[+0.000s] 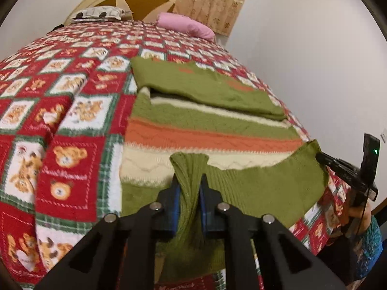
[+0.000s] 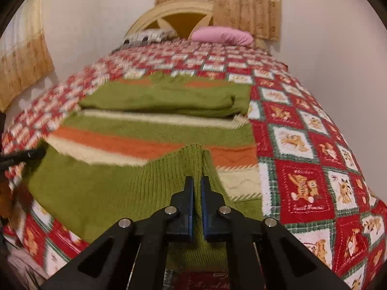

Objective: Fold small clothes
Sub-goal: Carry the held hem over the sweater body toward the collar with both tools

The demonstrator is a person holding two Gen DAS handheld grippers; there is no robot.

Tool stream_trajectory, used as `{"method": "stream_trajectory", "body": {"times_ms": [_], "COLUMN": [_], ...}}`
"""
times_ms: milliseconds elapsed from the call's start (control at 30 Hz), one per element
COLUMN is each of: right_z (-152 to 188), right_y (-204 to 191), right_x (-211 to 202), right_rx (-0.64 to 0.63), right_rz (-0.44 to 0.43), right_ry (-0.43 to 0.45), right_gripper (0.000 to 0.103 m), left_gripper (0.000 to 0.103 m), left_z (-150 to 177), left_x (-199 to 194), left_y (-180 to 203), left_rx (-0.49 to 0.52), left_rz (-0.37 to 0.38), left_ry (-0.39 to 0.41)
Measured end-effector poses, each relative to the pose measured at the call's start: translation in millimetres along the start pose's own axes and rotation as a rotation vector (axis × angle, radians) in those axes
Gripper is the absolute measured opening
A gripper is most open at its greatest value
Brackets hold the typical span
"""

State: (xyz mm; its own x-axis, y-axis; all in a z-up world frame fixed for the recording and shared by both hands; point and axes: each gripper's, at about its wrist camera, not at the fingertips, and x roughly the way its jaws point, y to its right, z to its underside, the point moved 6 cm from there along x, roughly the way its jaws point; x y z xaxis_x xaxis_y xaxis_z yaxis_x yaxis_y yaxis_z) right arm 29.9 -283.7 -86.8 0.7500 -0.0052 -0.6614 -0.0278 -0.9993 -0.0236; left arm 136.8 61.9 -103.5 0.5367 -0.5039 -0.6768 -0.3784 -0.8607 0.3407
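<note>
Bed quilt [image 1: 72, 125] carries the striped sweater [image 1: 212, 130], sleeves folded at 12 o'clock; both the left gripper [image 1: 188, 188] and right gripper [image 2: 197, 188] pinch its green hem at 6 o'clock, seemingly ready to lift and fold it toward 12.

Sweater [image 1: 212, 125]: ribbed knit wool, matt. Blanket [image 1: 60, 125]: fuzzy fleece. Left claw [image 1: 189, 191]: matt black plastic, blue pads.

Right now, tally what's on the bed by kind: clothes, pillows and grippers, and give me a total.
Clothes: 1, the striped green sweater, far part already folded over.
Pillows: 2, the pink pillow and the patterned pillow.
Grippers: 2, the left gripper and right gripper, each shut on the sweater's green hem.
Total: 5
</note>
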Motion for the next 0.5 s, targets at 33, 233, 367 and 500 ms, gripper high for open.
{"method": "stream_trajectory", "body": {"times_ms": [33,233,367,500], "right_z": [-5,-31,-46,-59], "right_y": [0,1,4,3], "right_x": [-2,-18,-16,-11], "right_rx": [0.012,0.049,0.065,0.064], "right_rz": [-0.001,0.04,0.059,0.072], "right_ry": [0.013,0.099,0.122,0.13], "right_gripper": [0.005,0.005,0.005,0.005], "left_gripper": [0.014,0.014,0.014,0.014], "left_z": [-5,-30,-44,-56], "left_x": [-2,-2,7,21], "left_y": [1,5,-2,-13], "left_rx": [-0.002,0.024,-0.002,-0.047], "left_rz": [0.003,-0.046,-0.059,-0.083], "left_ry": [0.006,0.036,0.025,-0.002]}}
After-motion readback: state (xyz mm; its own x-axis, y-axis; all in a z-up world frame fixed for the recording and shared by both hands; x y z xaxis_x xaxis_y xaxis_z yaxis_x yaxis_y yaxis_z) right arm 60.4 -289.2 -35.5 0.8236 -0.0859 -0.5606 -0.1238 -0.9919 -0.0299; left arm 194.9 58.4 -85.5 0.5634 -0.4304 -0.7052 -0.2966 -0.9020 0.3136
